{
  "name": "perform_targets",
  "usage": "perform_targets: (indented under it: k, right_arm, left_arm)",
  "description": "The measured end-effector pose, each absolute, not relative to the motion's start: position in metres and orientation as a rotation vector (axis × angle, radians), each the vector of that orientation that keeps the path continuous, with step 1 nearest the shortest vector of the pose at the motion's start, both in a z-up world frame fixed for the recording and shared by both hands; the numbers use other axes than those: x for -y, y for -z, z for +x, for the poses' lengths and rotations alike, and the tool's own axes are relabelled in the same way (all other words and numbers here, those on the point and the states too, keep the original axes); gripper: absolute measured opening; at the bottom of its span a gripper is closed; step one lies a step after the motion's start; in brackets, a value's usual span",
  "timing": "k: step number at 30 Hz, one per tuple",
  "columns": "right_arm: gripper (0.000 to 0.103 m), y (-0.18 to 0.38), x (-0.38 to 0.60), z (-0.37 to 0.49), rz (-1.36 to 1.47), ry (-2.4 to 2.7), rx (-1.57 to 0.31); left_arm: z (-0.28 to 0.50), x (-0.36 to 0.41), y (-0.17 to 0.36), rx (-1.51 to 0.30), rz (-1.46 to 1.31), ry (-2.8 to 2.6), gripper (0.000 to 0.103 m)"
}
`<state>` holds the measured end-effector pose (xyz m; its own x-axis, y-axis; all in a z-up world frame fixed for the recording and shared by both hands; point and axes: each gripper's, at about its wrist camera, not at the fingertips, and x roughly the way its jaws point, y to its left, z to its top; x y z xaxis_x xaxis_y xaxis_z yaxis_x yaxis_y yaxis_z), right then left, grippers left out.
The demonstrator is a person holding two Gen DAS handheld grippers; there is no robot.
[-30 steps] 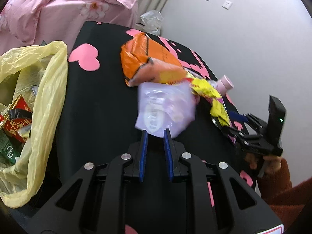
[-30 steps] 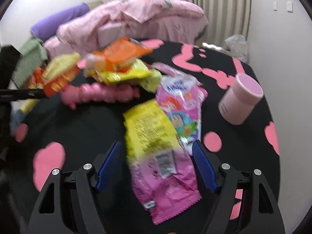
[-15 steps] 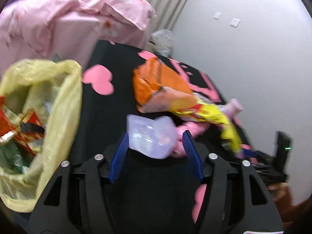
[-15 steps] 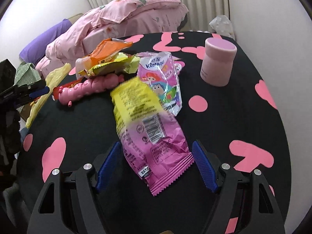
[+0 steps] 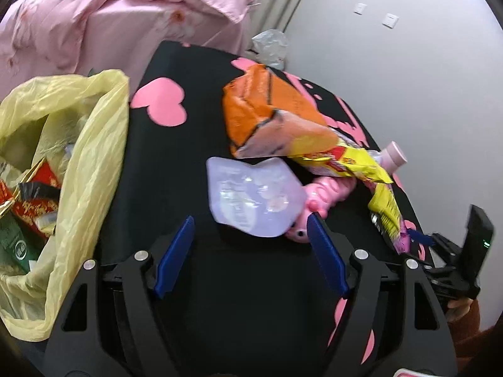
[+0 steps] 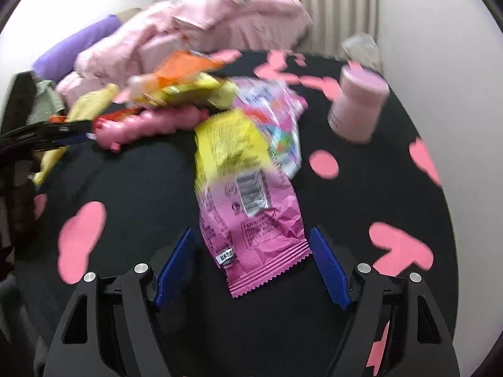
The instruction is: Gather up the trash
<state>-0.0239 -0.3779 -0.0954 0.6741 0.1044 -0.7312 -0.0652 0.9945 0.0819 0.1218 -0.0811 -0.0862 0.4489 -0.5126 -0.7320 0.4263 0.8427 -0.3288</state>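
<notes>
My left gripper [image 5: 250,232] is open and empty. A pale lilac pouch [image 5: 253,199] lies on the black table just ahead of it, between the fingertips' lines. An orange bag [image 5: 270,113] and a yellow wrapper [image 5: 355,166] lie beyond it. A yellow trash bag [image 5: 91,163] with several wrappers inside stands open at the left. My right gripper [image 6: 250,245] is open, its fingers either side of the near end of a pink and yellow wrapper [image 6: 248,201] that lies flat on the table.
A pink cup [image 6: 358,106] stands upside down at the back right. A pink bumpy toy [image 6: 151,122], a cartoon packet [image 6: 276,116] and the orange bag [image 6: 179,69] lie in a heap. Pink bedding [image 5: 119,15] lies behind the table. The table [image 6: 132,176] is black with pink hearts.
My left gripper opened and let go of the lilac pouch, which now lies on the table. My right gripper stayed open and moved closer over the pink and yellow wrapper.
</notes>
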Motion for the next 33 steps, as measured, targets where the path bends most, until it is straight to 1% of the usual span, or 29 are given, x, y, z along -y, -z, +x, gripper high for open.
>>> perform_targets:
  k: [5, 9, 10, 11, 12, 13, 17, 21, 23, 27, 29, 33]
  right_arm:
    - [0.072, 0.079, 0.37, -0.007, -0.07, -0.161, -0.784]
    - [0.072, 0.087, 0.37, 0.025, -0.122, -0.189, -0.838]
    - [0.068, 0.09, 0.372, 0.03, -0.098, -0.208, -0.867]
    - [0.047, 0.092, 0.373, 0.032, -0.076, -0.227, -0.893]
    - [0.044, 0.094, 0.374, 0.035, -0.046, -0.243, -0.923]
    - [0.043, 0.094, 0.373, 0.033, -0.037, -0.242, -0.919]
    - [0.034, 0.09, 0.368, 0.019, -0.036, -0.228, -0.888]
    - [0.033, 0.082, 0.371, 0.001, 0.043, -0.204, -0.825]
    - [0.033, 0.08, 0.374, -0.001, 0.072, -0.187, -0.807]
    - [0.033, 0.081, 0.381, -0.001, 0.155, -0.172, -0.784]
    - [0.033, 0.082, 0.383, 0.001, 0.176, -0.17, -0.782]
    - [0.033, 0.083, 0.38, 0.003, 0.183, -0.168, -0.779]
  left_arm:
    - [0.122, 0.083, 0.088, -0.946, -0.084, 0.57, 0.07]
    - [0.122, 0.084, 0.088, -0.949, -0.072, 0.568, 0.07]
    - [0.122, 0.083, 0.088, -0.951, -0.071, 0.568, 0.07]
    - [0.122, 0.082, 0.088, -0.955, -0.074, 0.57, 0.07]
    - [0.122, 0.08, 0.088, -0.957, -0.078, 0.573, 0.07]
    - [0.122, 0.079, 0.088, -0.958, -0.083, 0.577, 0.07]
    - [0.121, 0.077, 0.088, -0.957, -0.097, 0.586, 0.07]
    - [0.121, 0.078, 0.087, -0.974, -0.117, 0.593, 0.07]
    - [0.124, 0.078, 0.082, -0.984, -0.148, 0.627, 0.067]
    - [0.131, 0.082, 0.054, -0.854, -0.168, 0.639, 0.067]
    - [0.146, 0.084, 0.044, -0.8, -0.196, 0.644, 0.068]
    - [0.187, 0.106, 0.051, -0.837, -0.197, 0.624, 0.071]
